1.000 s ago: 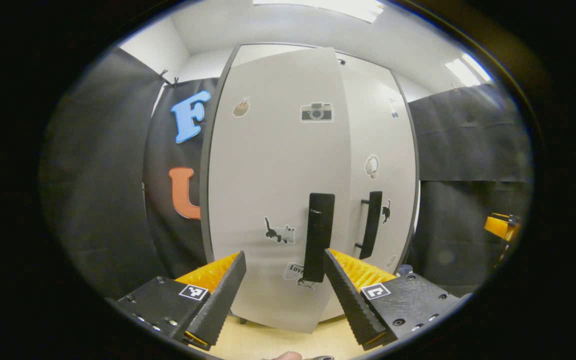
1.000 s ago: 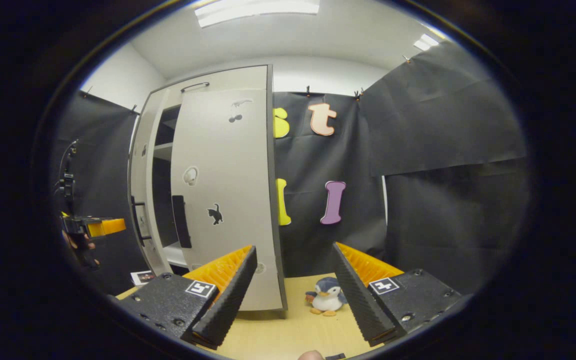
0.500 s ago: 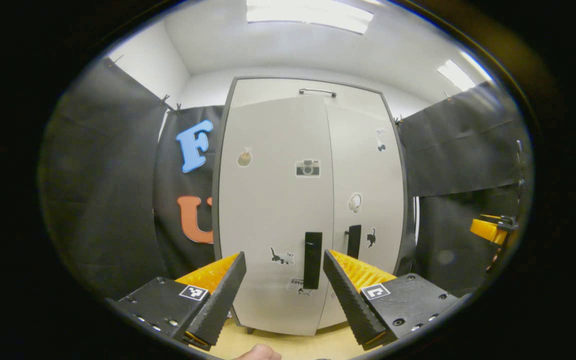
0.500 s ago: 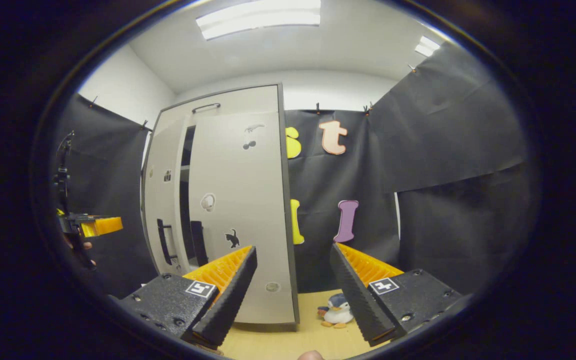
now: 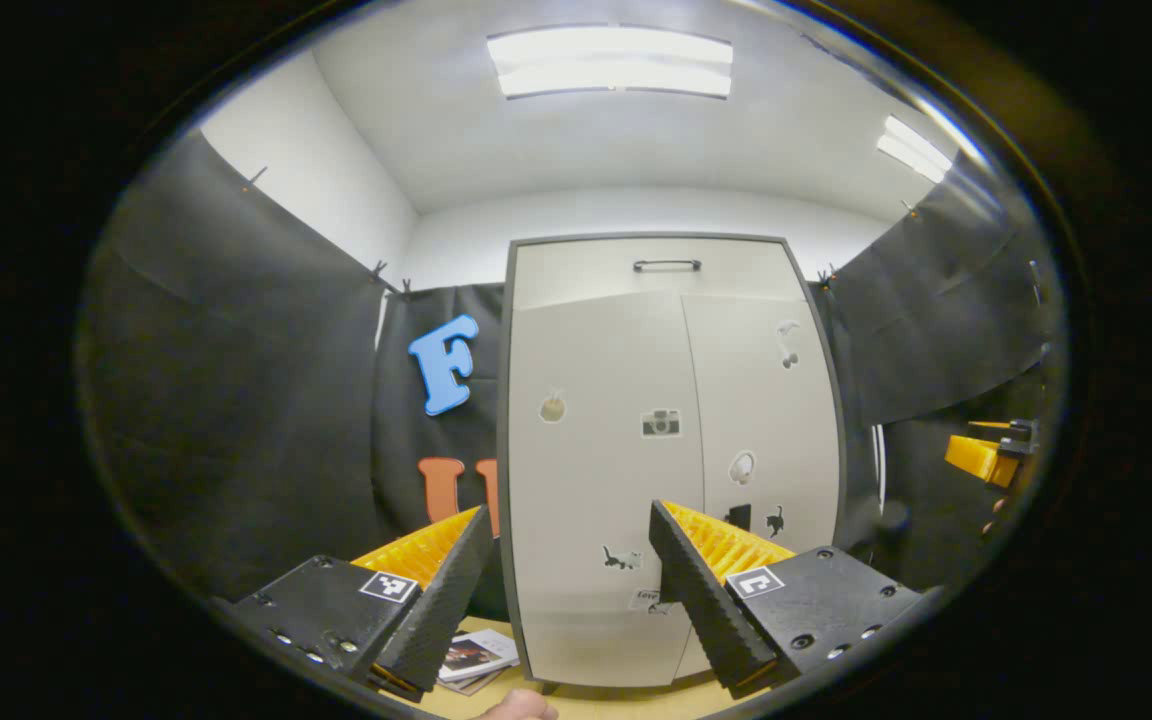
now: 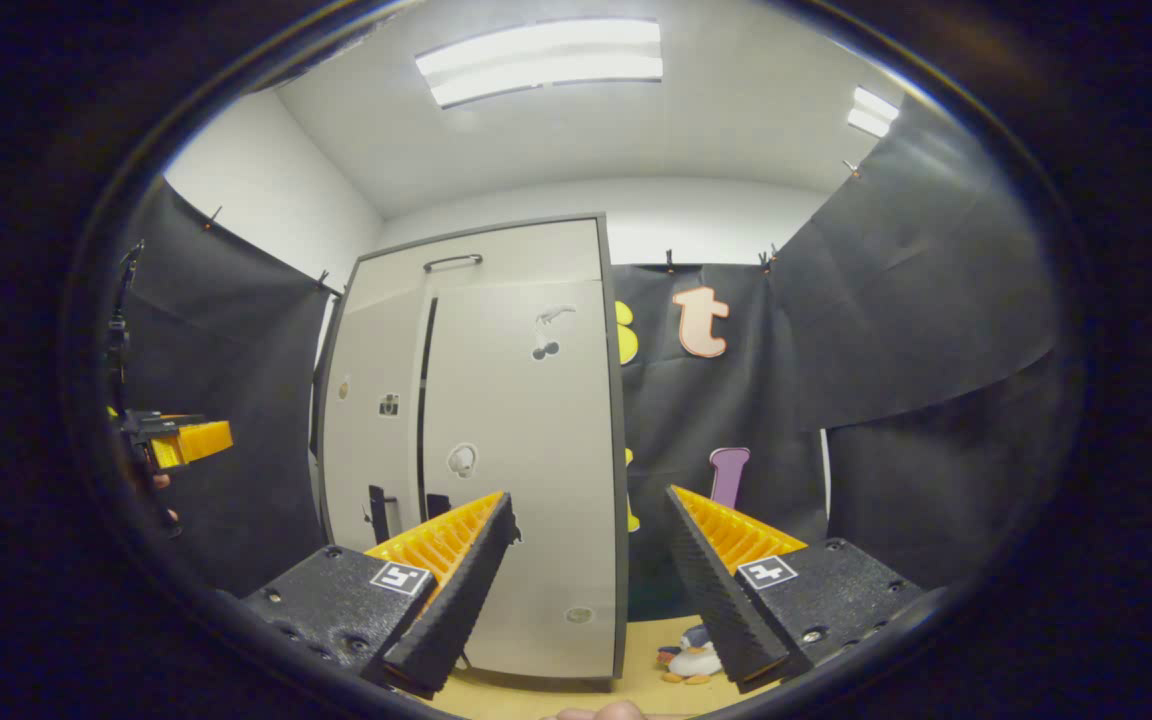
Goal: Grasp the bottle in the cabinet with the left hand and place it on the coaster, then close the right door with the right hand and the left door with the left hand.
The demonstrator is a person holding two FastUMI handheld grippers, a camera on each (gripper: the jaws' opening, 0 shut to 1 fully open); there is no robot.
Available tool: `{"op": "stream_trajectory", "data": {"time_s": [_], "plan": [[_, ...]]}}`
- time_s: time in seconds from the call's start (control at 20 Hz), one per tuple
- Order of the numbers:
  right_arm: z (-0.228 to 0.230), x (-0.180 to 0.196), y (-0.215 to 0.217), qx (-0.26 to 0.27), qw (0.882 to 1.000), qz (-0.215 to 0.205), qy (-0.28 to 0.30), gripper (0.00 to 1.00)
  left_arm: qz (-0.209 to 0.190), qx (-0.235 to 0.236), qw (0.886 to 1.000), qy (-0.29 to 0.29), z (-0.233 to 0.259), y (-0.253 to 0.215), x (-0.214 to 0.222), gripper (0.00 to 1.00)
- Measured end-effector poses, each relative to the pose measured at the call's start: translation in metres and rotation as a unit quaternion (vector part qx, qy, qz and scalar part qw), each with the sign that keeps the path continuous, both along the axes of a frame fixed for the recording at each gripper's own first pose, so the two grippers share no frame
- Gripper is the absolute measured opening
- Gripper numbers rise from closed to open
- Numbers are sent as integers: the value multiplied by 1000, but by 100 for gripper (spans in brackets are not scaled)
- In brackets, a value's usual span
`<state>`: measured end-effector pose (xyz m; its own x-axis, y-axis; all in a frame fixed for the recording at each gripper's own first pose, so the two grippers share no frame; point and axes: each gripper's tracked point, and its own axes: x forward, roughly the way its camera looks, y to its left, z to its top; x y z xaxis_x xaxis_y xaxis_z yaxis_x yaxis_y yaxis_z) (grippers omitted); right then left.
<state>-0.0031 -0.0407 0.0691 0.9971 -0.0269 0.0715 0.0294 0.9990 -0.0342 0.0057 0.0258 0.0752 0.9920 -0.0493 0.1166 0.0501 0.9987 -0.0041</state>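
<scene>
A pale grey cabinet (image 5: 676, 450) stands ahead on the wooden table, its left door (image 5: 601, 460) and right door (image 5: 766, 430) meeting along a thin seam. In the right gripper view the cabinet (image 6: 496, 450) has a narrow dark slit between the left door (image 6: 371, 440) and the right door (image 6: 526, 450). My left gripper (image 5: 566, 590) is open and empty, back from the doors. My right gripper (image 6: 586, 590) is open and empty too, off to the cabinet's right. Each gripper appears small in the other's view: the right gripper (image 5: 981, 458), the left gripper (image 6: 181, 445).
Some booklets (image 5: 476, 657) lie on the table at the cabinet's left foot. A penguin toy (image 6: 693, 660) sits on the table right of the cabinet. Black cloth walls close in both sides. A top drawer with a handle (image 5: 666, 265) sits above the doors.
The left door swung in from ajar until it met the right door, and the gap shrank to a slit. Both grippers drew back from the cabinet and tilted upward.
</scene>
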Motion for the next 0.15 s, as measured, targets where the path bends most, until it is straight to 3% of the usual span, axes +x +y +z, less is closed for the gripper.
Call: {"op": "stream_trajectory", "data": {"time_s": [0.15], "plan": [[4, 3, 7, 1, 1000, 5, -7, 97, 8, -21, 1000, -4, 3, 6, -4, 100]]}}
